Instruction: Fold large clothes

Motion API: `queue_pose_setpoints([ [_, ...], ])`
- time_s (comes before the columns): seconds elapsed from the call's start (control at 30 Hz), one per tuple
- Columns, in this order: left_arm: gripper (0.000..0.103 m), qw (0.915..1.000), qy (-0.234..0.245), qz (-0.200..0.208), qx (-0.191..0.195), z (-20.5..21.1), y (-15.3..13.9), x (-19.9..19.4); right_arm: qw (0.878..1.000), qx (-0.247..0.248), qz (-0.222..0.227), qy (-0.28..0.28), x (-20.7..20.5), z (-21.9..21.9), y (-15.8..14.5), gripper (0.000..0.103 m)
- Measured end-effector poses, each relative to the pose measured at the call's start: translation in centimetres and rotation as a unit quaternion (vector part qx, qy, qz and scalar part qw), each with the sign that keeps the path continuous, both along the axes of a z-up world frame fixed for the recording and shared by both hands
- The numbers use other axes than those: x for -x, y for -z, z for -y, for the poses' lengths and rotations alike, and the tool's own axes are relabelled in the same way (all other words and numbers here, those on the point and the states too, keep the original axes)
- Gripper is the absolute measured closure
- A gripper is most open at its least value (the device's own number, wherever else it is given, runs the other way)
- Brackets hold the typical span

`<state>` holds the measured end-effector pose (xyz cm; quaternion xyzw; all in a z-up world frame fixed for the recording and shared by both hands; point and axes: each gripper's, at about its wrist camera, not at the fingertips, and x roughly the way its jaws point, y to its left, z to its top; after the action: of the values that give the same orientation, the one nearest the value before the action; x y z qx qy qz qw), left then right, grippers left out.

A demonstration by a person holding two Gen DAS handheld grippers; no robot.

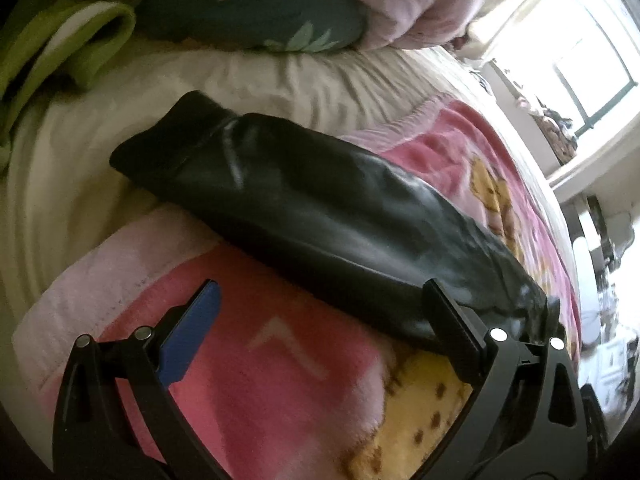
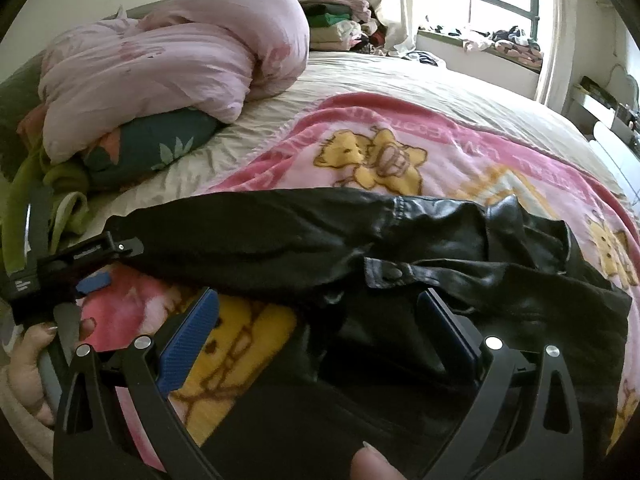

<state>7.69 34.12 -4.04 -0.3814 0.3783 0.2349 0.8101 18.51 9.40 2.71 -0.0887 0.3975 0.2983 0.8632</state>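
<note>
jacket [image 2: 400,248]: black leather, lies on pink blanket [image 2: 400,140] on the bed | sleeve [image 1: 312,216]: long axis runs up-left away from left gripper [image 1: 320,320], nearer arm | left gripper: fingers spread, holding nothing | right gripper [image 2: 320,320]: fingers spread over the jacket body

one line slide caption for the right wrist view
Open right gripper over a black leather jacket on a pink blanket.

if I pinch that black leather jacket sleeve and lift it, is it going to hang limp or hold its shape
Probably limp: the jacket lies creased and slumped on the pink blanket, and its sleeve sags flat. The glossy sheen suggests a slick surface, so it may slide in the jaws. It looks thick, likely heavy for clothing, so the body would drag.
</note>
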Motion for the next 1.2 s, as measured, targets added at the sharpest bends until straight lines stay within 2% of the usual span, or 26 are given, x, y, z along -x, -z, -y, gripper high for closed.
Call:
queue_pose_setpoints([
  [0.23,0.009,0.999,-0.036,0.012,0.023,-2.5,1.1,-1.1,1.0,-0.01,-0.014,0.009,-0.6,0.1,0.6,0.004],
  [0.3,0.013,0.9984,-0.048,0.019,0.021,-3.4,1.1,-1.5,1.0,-0.016,-0.02,0.015,-0.5,0.4,0.7,0.004],
  [0.33,0.026,0.9982,-0.055,0.019,0.018,-3.7,1.1,-1.6,0.999,-0.019,-0.022,0.018,-0.5,0.6,0.8,0.004],
  [0.37,0.048,0.9979,-0.062,0.018,0.013,-4.1,1.0,-1.7,0.999,-0.02,-0.023,0.021,-0.5,1.0,0.9,0.004],
  [0.4,0.06,0.9978,-0.064,0.016,0.009,-4.3,0.9,-1.8,0.999,-0.021,-0.024,0.025,-0.5,1.3,1.0,0.004],
  [0.43,0.08,0.9976,-0.068,0.016,0.003,-4.5,0.7,-1.6,0.999,-0.02,-0.024,0.03,-0.4,1.7,1.1,0.004],
  [0.47,0.087,0.9975,-0.067,0.021,0.004,-4.7,0.6,-1.5,0.999,-0.02,-0.024,0.033,-0.4,2.0,1.2,0.004],
  [0.53,0.094,0.9966,-0.066,0.049,0.004,-4.7,-0.2,-0.8,0.999,-0.017,-0.021,0.041,-0.3,2.6,1.4,0.004],
  [0.8,0.101,0.9896,-0.034,0.132,-0.045,-2.3,-5.4,0.6,0.995,-0.008,-0.039,0.089,-0.2,7.0,3.1,0.004],
  [1.0,0.102,0.9826,-0.001,0.168,-0.078,0.3,-9.6,0.4,0.991,-0.019,-0.044,0.127,0.0,10.5,3.2,0.004],
  [1.2,0.102,0.9696,0.047,0.21,-0.116,4.6,-14.4,-0.2,0.987,-0.034,-0.043,0.15,0.7,13.8,2.8,0.004],
])
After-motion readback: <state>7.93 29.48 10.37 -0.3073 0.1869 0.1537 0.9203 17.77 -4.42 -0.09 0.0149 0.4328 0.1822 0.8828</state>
